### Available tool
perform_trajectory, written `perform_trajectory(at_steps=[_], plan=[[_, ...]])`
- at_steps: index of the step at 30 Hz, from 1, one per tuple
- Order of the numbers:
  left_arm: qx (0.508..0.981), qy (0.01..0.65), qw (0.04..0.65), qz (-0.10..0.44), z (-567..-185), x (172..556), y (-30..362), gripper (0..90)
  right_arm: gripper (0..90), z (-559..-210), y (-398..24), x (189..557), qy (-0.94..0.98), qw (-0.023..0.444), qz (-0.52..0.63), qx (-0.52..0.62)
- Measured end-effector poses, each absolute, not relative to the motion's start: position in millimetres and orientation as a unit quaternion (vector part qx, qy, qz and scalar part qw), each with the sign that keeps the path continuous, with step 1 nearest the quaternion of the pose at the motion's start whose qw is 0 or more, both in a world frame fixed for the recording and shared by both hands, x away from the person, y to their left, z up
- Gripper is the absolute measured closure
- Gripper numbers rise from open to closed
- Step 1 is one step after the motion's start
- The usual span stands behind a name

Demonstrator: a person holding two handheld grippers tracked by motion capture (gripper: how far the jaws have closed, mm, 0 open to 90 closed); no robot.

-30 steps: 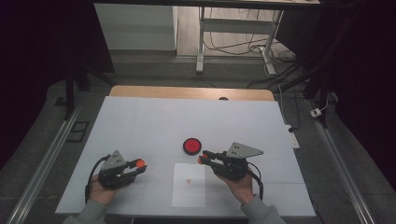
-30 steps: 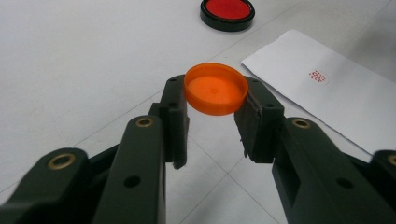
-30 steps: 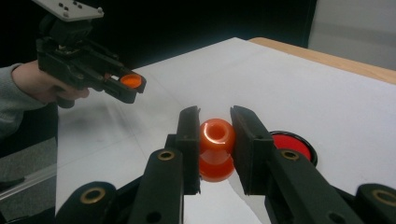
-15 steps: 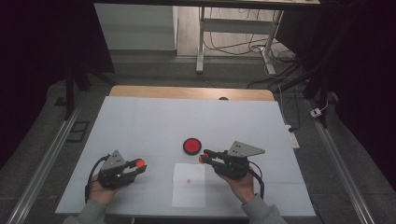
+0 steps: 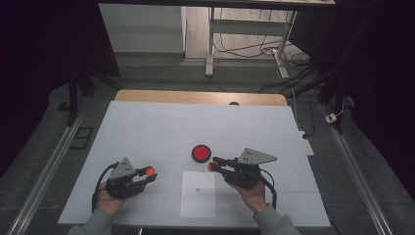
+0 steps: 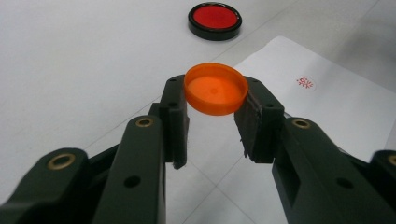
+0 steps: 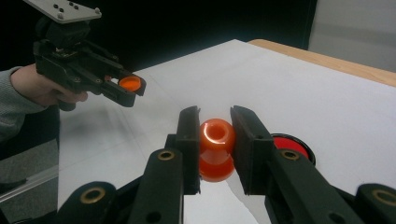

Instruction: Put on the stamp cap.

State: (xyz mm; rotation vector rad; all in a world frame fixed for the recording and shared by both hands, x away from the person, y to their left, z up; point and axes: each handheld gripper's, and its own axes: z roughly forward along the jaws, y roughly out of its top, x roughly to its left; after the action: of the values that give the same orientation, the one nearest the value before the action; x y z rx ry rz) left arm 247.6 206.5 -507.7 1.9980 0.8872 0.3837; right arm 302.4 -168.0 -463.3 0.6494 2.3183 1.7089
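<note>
Above the table (image 5: 147, 127) | left gripper (image 6: 212, 105) jaws grasp orange cap (image 6: 215, 87) | right gripper (image 7: 215, 135) jaws grasp orange stamp (image 7: 216, 148)

On the surface (image 5: 147, 127), the ink pad (image 5: 200, 153) lies just behind the paper sheet (image 5: 197, 195), between the left gripper (image 5: 147, 174) and right gripper (image 5: 213, 164)

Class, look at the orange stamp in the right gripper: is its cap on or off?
Off. The orange cap sits apart between the left gripper jaws, while the right gripper holds the stamp by itself.
</note>
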Motion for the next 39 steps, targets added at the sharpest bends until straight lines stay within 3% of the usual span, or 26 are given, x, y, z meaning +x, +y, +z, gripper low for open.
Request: perform_trajectory(at_steps=[39], plan=[[0.813,0.320,0.462,0.155,-495.1,254.7,171.1,65.1,72.0,-470.3,-153.8,303.2,0.798,0.085,0.556,0.217]])
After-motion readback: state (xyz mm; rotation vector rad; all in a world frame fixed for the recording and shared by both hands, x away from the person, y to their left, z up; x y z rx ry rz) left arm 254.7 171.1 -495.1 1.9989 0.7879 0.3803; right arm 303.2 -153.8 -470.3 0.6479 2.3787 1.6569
